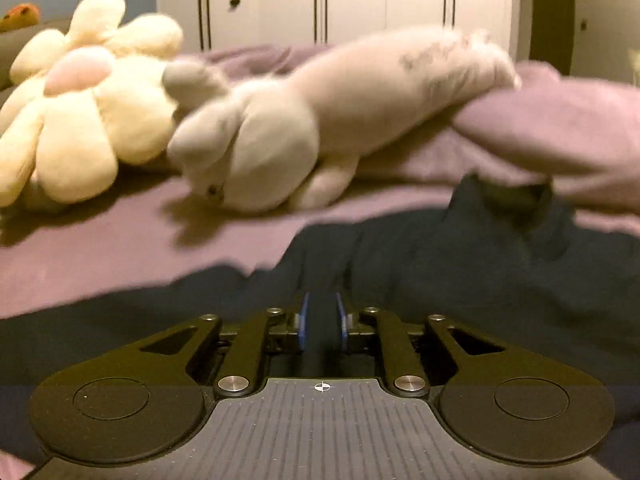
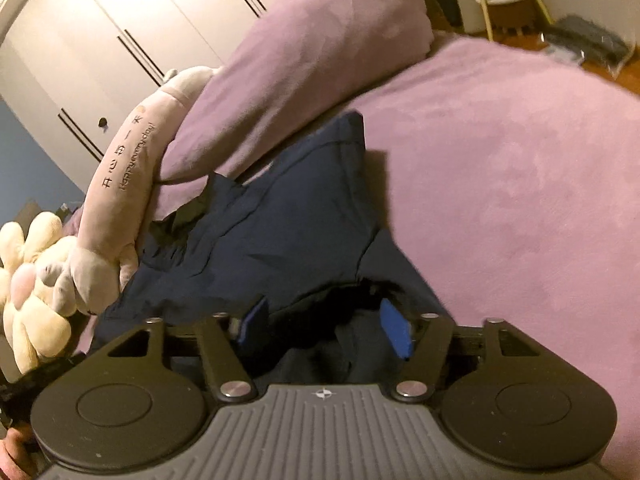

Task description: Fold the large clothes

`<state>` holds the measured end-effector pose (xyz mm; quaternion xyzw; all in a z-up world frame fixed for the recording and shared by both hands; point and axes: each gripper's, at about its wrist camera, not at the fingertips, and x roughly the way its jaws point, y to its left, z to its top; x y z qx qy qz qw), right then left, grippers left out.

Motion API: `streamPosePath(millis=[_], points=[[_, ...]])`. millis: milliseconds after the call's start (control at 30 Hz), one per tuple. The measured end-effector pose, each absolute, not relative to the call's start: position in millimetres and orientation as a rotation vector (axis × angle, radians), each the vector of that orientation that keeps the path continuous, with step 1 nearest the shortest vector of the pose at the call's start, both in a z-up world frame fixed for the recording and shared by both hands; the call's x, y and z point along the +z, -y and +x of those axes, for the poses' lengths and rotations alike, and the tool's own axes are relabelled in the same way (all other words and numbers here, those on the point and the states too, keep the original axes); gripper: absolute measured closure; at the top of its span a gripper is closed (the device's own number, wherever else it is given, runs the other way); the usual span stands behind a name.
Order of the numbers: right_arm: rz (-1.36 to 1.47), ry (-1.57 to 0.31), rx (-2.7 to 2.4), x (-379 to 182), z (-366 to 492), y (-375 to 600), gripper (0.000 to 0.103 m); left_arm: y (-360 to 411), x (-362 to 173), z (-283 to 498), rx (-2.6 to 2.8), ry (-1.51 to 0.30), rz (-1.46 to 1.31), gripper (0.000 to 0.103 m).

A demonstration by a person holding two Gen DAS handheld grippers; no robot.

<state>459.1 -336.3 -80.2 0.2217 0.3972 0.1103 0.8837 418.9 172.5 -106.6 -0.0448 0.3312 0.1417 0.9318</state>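
A large dark navy garment (image 1: 460, 272) lies rumpled on a purple bed (image 1: 120, 256). My left gripper (image 1: 322, 324) is shut on a fold of the navy garment, pinched between its blue pads. In the right wrist view the garment (image 2: 280, 220) spreads toward the pillow. My right gripper (image 2: 324, 324) is open, its blue pads wide apart, with a bunched edge of the garment lying between them.
A long pale plush toy (image 1: 320, 120) and a cream flower plush (image 1: 80, 112) lie at the bed's head, next to a purple pillow (image 2: 312, 52). White wardrobe doors (image 1: 340, 0) stand behind. The floor with a stand (image 2: 504, 0) shows beyond the bed.
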Motion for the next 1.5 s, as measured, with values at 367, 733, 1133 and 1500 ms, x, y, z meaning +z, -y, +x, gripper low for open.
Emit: streamPosePath(millis=[367,733,1133,1500], points=[[0.252,-0.839,0.142,-87.1,514.4,298.2,0.019,-159.6,-110.3,383.1,0.110,-0.696,-0.159,0.050],[-0.193,-0.757,-0.017,-112.8,543.2,258.0,0.047,-124.1,-135.6,420.7,0.165,-0.740,-0.076,0.046],[-0.261,-0.747,0.187,-119.2,487.0,237.7,0.041,-133.4,-144.5,419.2,0.181,-0.762,-0.104,0.037],[-0.332,-0.716,0.217,-101.1,463.4,217.4,0.037,-124.9,-148.0,416.6,0.191,-0.773,-0.030,0.021]])
